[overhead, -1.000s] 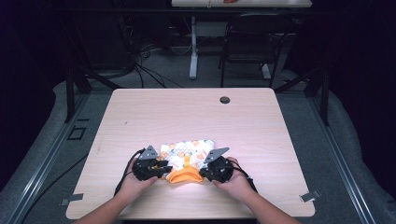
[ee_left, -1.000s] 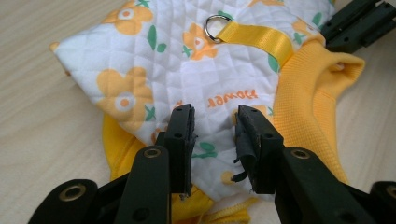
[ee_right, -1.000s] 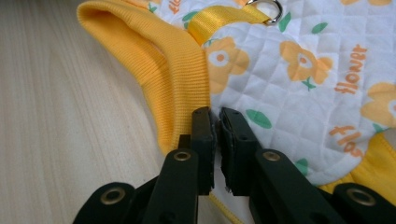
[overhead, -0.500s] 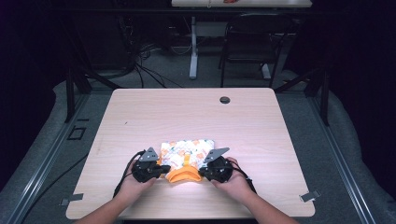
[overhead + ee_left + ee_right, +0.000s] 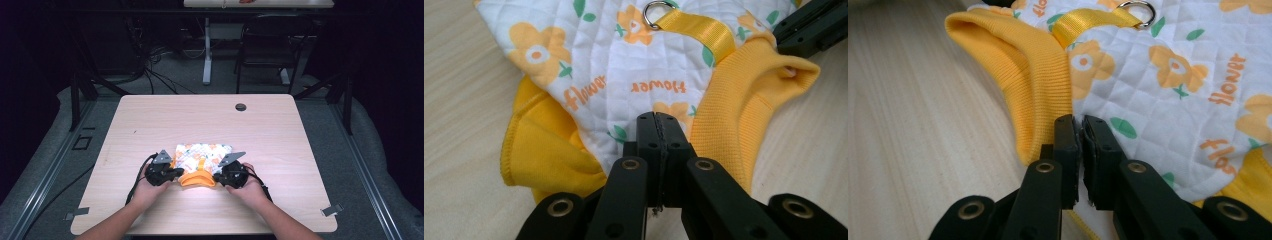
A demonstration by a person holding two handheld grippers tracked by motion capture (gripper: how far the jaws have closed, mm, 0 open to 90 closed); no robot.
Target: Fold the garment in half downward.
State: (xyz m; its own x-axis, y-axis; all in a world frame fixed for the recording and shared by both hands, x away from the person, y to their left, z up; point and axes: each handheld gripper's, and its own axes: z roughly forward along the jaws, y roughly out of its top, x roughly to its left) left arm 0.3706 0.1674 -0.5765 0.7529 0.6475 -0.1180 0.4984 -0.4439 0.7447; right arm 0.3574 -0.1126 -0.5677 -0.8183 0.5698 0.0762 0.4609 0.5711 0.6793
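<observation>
A small quilted white garment [image 5: 202, 152] with orange flowers, orange ribbed collar [image 5: 196, 179] and a yellow strap lies on the wooden table [image 5: 200, 117] near its front edge. My left gripper [image 5: 173, 173] is shut on the garment's left side, its jaws pinching the white quilted cloth [image 5: 634, 60] beside an orange sleeve [image 5: 549, 155]. My right gripper [image 5: 216, 176] is shut on the right side, clamped where the collar [image 5: 1033, 75] meets the quilted cloth [image 5: 1158, 75]. A metal ring [image 5: 659, 12] sits on the strap [image 5: 1088, 20]. The right gripper's jaws show in the left gripper view's top right corner.
A round cable hole [image 5: 240, 107] sits near the table's far edge. Behind the table stand a chair [image 5: 270, 45], another desk's leg [image 5: 206, 55] and loose cables on the floor [image 5: 155, 70]. Bare tabletop spreads beyond and to both sides of the garment.
</observation>
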